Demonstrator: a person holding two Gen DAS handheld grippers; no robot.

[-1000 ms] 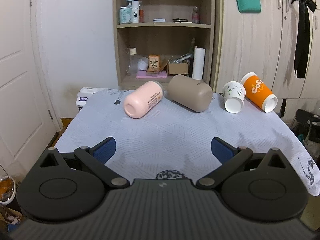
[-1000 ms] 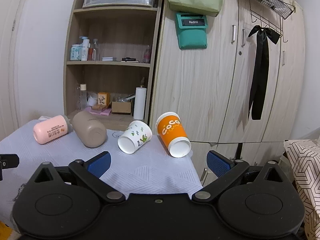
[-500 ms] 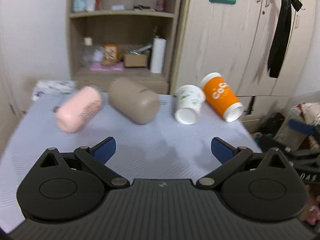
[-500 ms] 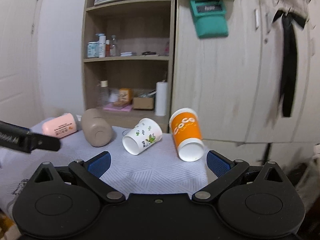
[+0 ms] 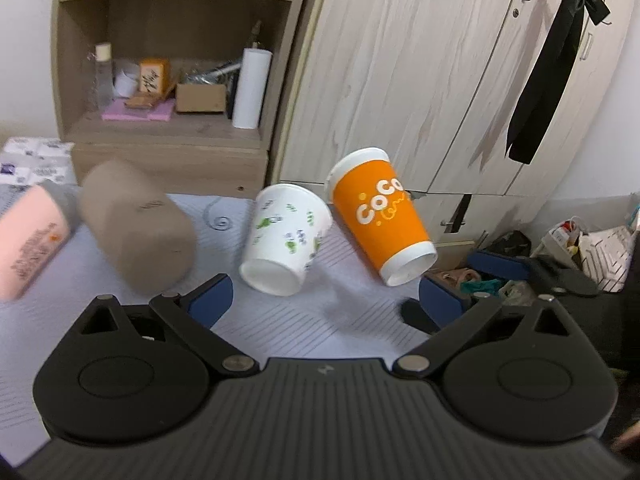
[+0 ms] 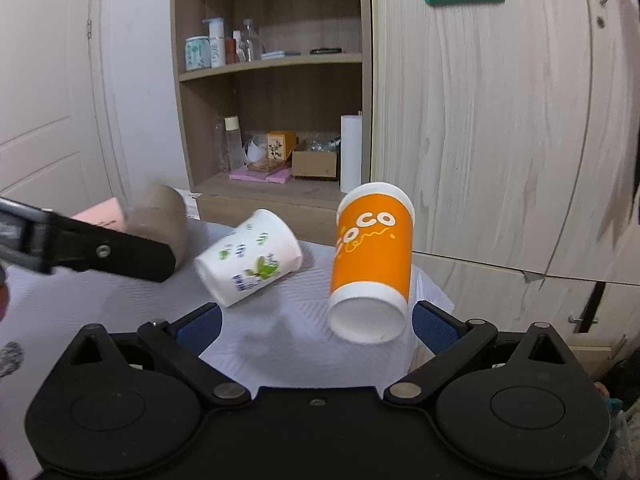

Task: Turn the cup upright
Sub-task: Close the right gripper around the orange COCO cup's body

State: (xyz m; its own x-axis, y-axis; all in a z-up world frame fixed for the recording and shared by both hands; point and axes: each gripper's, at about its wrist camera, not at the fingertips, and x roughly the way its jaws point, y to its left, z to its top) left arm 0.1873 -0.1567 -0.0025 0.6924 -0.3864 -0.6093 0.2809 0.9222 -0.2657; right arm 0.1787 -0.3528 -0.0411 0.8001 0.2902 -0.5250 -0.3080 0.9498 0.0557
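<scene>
Several cups lie on their sides on a table with a pale patterned cloth [image 5: 280,332]. An orange paper cup [image 5: 382,216] [image 6: 372,260] lies at the right edge, mouth toward me. A white leaf-print cup [image 5: 286,240] [image 6: 250,258] lies left of it. A beige cup [image 5: 136,228] [image 6: 160,216] and a pink cup [image 5: 28,236] lie further left. My left gripper [image 5: 326,300] is open and empty, just short of the white cup. My right gripper [image 6: 316,322] is open and empty, close to the orange cup's mouth. The left gripper's finger [image 6: 92,250] shows in the right wrist view.
A wooden shelf unit [image 6: 272,120] with bottles, boxes and a paper roll stands behind the table. Wardrobe doors [image 5: 420,80] with a black ribbon stand at the right. Bags and clutter [image 5: 568,248] lie on the floor to the right of the table.
Both grippers have moved forward toward the cups, which now look larger. The left gripper swung right, from the pink and beige cups to the white and orange ones. Both stayed open.
</scene>
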